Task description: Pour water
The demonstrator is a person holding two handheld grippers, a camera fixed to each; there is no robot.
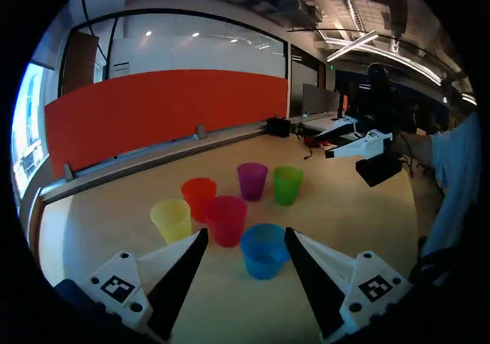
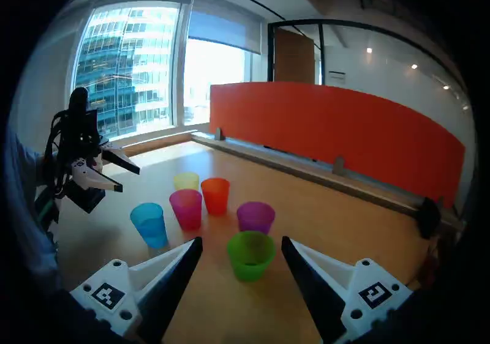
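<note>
Left gripper view: the left gripper (image 1: 245, 232) has its jaws spread wide and grips nothing. A translucent blue plastic cup (image 1: 264, 252) stands upright on the pale wooden table (image 1: 343, 221), in the gap just past the fingertips and nearer the right-hand finger. Whether that finger touches the cup's rim cannot be told. The inside of the cup looks darker toward the bottom, but it is too unclear to say whether there is water in it. Just beyond the left-hand fingertip stand a pink cup (image 1: 225, 220) and a yellow cup (image 1: 171, 219). An orange cup (image 1: 198, 194) is partly hidden behind the pink one. A purple cup (image 1: 252, 180) and a green cup (image 1: 287, 185) stand farther out, beside each other. All six are open-topped tumblers, standing upright and close together. Far off to the right of the jaws, the right gripper (image 1: 324, 143) hangs above the table. A hand holds it, with a light sleeve (image 1: 456, 179) cut off at the edge, and its fingers are small against the dark clutter behind. In the right gripper view, that gripper's jaws are also wide apart and hold nothing. The green cup stands between the fingertips, clear of both, and the yellow cup is half covered by the pink one. An orange-red partition (image 2: 343, 127) runs along the table's far side.
</note>
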